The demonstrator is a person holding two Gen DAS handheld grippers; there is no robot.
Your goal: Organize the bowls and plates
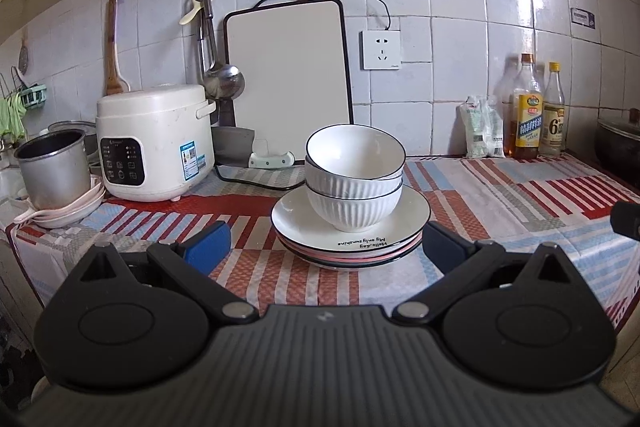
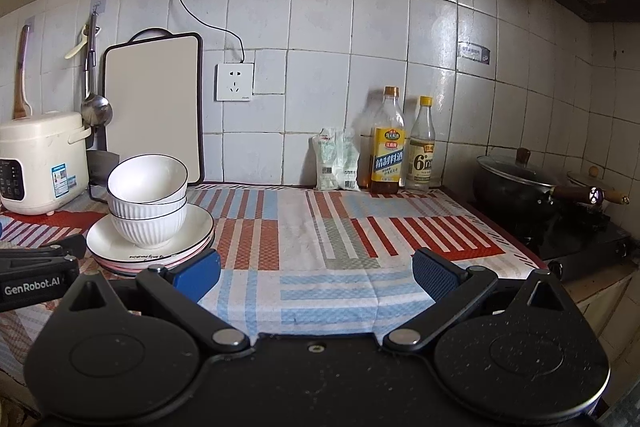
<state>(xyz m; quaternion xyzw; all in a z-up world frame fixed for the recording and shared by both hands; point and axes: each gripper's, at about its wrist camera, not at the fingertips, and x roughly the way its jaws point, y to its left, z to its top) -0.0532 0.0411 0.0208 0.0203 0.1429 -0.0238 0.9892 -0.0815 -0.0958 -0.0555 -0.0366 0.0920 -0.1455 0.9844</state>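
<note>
Two white ribbed bowls with dark rims sit nested on a stack of plates; the top plate is white with lettering, pink ones lie under it. The stack rests on the striped cloth in the middle of the counter. My left gripper is open, just in front of the stack, with its blue pads on either side of the plates' near edge and not touching. My right gripper is open over bare cloth to the right of the stack, holding nothing.
A white rice cooker and a steel pot on pink dishes stand at the left. A cutting board leans on the tiled wall. Two bottles and a packet stand at the back. A lidded wok sits on the stove, right.
</note>
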